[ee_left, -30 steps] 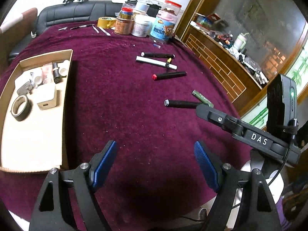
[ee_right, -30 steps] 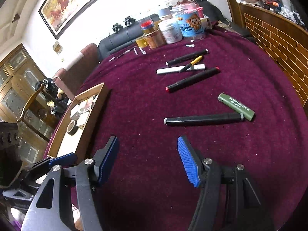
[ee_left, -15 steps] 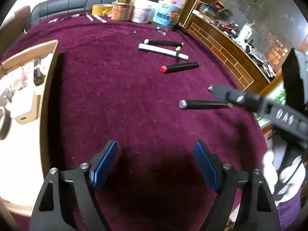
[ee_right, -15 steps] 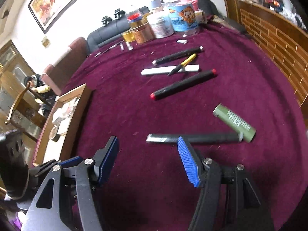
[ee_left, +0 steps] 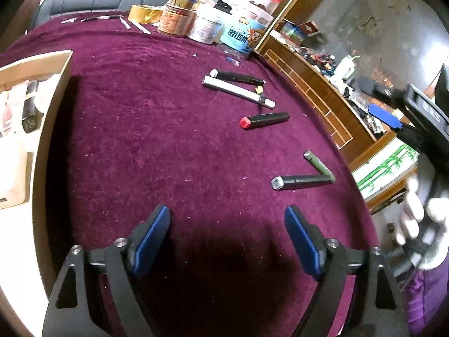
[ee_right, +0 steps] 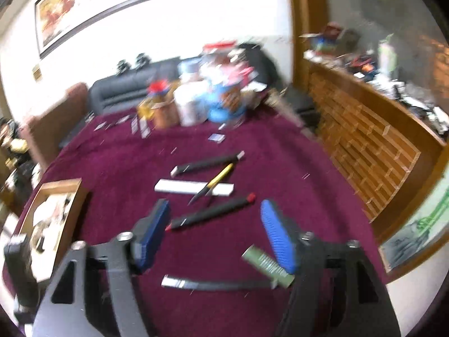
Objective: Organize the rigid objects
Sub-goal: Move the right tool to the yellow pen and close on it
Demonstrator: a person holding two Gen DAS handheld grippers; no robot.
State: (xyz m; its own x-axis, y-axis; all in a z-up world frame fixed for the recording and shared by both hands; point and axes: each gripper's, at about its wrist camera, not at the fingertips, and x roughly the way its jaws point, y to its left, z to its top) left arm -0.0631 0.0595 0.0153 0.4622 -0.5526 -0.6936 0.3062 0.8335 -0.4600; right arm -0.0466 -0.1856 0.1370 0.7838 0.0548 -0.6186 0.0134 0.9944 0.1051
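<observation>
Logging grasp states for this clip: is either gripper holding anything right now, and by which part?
Nothing is held. The left gripper and right gripper are both open and empty above the cloth; the black marker lies loose.

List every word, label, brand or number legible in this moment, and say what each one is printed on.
"猪骨鸡爪": my best reading of the large characters on the blue-labelled jar; not fully crisp.
Orange jar: printed characters, too small to read.
White tub: small print, unreadable.
Green tube: lettering along its side, too small.
Grey-capped marker: mark on its cap end, illegible.
Right tongs: embossed letters, blurred.
Right wrist view: motion-blurred, nothing legible.
</observation>
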